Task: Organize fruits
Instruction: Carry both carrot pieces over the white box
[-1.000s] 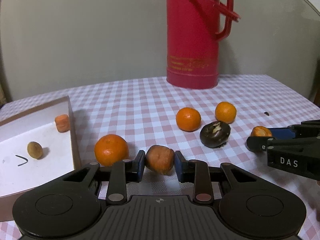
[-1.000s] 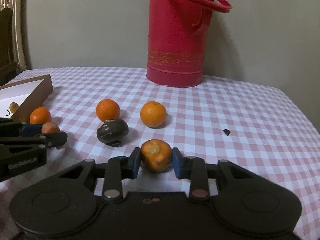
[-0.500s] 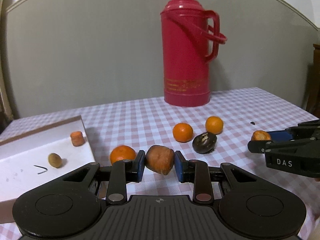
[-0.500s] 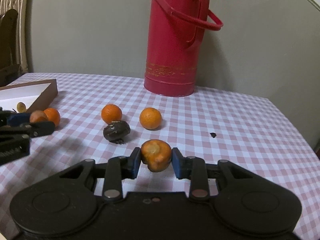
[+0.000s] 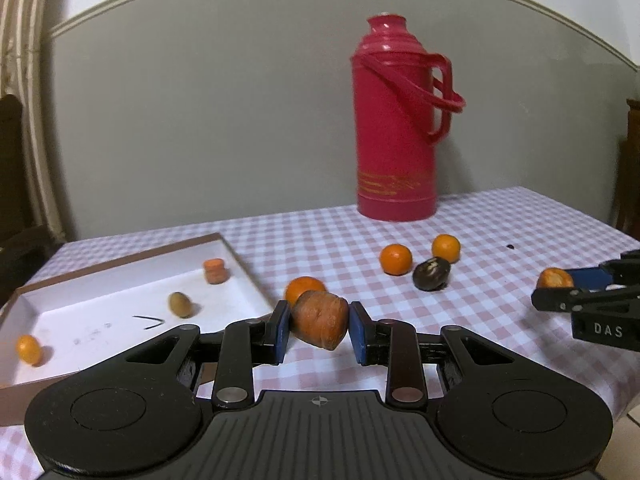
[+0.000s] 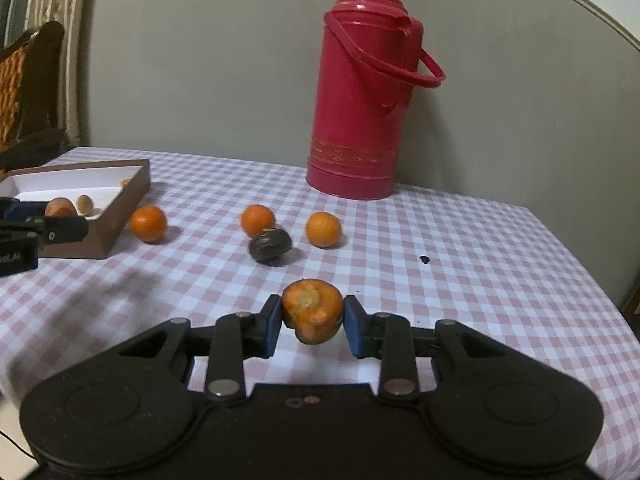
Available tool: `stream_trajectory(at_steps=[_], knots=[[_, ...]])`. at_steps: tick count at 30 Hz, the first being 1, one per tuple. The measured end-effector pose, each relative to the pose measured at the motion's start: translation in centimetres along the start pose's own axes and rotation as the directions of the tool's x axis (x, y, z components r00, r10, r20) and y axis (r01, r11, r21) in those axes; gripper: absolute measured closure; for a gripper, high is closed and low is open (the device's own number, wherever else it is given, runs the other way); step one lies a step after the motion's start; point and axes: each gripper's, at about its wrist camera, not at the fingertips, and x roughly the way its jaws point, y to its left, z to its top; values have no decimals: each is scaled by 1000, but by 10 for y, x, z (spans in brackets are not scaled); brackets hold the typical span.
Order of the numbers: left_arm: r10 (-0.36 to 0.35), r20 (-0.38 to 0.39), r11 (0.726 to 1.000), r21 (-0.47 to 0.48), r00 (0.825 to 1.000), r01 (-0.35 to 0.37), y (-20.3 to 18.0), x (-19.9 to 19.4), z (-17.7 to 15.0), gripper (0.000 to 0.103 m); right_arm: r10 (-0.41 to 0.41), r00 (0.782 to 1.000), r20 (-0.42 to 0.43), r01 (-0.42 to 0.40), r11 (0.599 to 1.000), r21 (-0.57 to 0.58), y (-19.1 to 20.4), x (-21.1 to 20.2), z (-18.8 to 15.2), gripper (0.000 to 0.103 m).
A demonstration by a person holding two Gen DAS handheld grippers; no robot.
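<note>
Both claws clamped on carrot bits: L claw (image 5: 318,330) nears box (image 5: 240,258), go over rim, release low; R claw (image 6: 310,322) waits w/ its chunk.

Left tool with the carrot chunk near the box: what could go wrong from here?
1. The left tool pinches the tapered carrot chunk only at its sides, so it might twist or slip before reaching the box.
2. A tangerine sits right by the box wall; a low pass could knock it rolling.
3. The right tool holds a second carrot piece; both heading for the box may collide.
</note>
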Motion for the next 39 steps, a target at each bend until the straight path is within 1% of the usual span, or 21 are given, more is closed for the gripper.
stream_trajectory(at_steps=[4,10,14,23,32,39], knots=[[25,7,1000,-18,1000,-25,14,-16,-6,71,39,999,13,-39,999,-3,14,-11,1,79],[96,32,995,-41,995,-95,40,-44,-13,71,114,993,43,-113,993,-26,43,-22,10,79],[149,35,987,-62,988,-147,62,-56,-17,71,179,982,64,-175,983,-62,67,-28,17,79],[255,25,962,-104,967,-251,112,-71,-25,71,309,948,81,-296,945,-141,123,-31,32,79],[328,18,933,-158,944,-322,153,-78,-29,71,381,919,98,-355,911,-211,167,-33,43,79],[362,17,914,-200,932,-352,177,-76,-27,71,405,907,116,-370,897,-242,191,-29,60,79]])
